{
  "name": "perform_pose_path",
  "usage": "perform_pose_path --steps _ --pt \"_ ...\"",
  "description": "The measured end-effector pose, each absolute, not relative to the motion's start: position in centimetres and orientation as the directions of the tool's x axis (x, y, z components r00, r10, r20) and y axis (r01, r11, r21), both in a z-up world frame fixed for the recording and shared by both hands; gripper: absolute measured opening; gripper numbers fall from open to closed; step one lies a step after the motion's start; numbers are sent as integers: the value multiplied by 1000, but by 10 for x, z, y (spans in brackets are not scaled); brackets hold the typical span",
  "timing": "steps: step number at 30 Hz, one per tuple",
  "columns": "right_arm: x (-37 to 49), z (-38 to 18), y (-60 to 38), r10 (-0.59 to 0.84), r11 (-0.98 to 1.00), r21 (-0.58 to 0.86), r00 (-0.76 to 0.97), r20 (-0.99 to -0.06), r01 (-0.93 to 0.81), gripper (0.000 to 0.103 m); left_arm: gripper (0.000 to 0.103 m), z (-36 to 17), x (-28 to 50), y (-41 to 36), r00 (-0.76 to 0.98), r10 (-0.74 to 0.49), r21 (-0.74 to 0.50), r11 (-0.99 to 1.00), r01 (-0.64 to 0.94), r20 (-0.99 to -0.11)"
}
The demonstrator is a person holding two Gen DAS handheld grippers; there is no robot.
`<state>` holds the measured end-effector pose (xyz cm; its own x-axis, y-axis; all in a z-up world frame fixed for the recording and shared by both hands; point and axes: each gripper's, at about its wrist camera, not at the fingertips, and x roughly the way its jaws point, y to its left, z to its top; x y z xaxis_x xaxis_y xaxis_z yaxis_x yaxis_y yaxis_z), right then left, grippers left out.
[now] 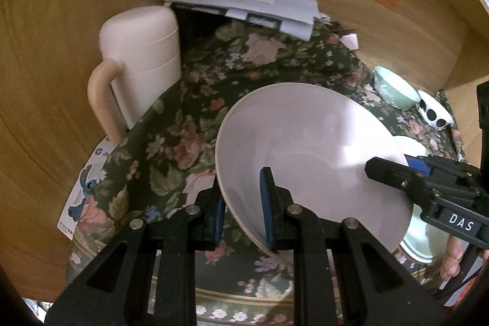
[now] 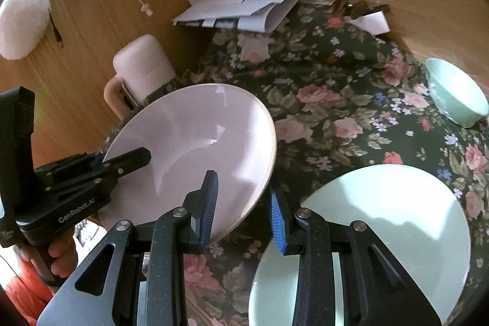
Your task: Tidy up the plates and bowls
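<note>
Bowl first: the big pale one is tilted up off the floral cloth, and that's where we are right now. Our left hand-held gripper is clamped on its near rim, one pad inside and one outside. The right hand-held gripper straddles the opposite edge of that bowl with its pads spread, and we can't tell if either pad actually touches, so we'd call it released.

Progress-wise, we'd say it's early days. Nothing is stacked as far as we can see. Just right of the bowl, the mint plate lies flat on the bench by itself. Further right of the bowl and toward the back, a small mint bowl sits alone, and the left view shows a white dotted dish beside it.

So what's left, by our guess: land the big bowl somewhere sensible, then gather the plate and the little pieces into a group. Where the bowl is headed, we can't say.
</note>
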<state>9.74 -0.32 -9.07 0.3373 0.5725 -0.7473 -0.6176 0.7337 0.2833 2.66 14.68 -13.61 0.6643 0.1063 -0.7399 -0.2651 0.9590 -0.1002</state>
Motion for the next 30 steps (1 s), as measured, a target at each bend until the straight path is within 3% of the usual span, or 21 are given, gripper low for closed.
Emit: perform_pose_path --steps 16,20,22,25,29,30 --pt "101 -100 3 540 741 254 327 -775 -622 32 22 -152 27 158 648 74 -116 963 -245 -758" --pt "96 -86 -4 535 754 210 397 -746 -622 52 29 -145 23 158 658 105 -89 963 -255 -746" --pt "94 -78 -9 534 761 191 431 -727 -620 56 33 -138 21 158 666 114 -85 962 -259 -737" --pt "92 -69 -19 542 766 192 455 -707 -614 57 44 -125 19 159 687 134 -79 960 -269 -714" --pt "91 -58 -34 548 779 204 485 -682 -593 58 49 -104 19 150 721 142 -72 963 -258 -678" --pt "92 -56 -38 547 783 205 494 -676 -587 58 54 -100 19 147 729 140 -74 964 -254 -670"
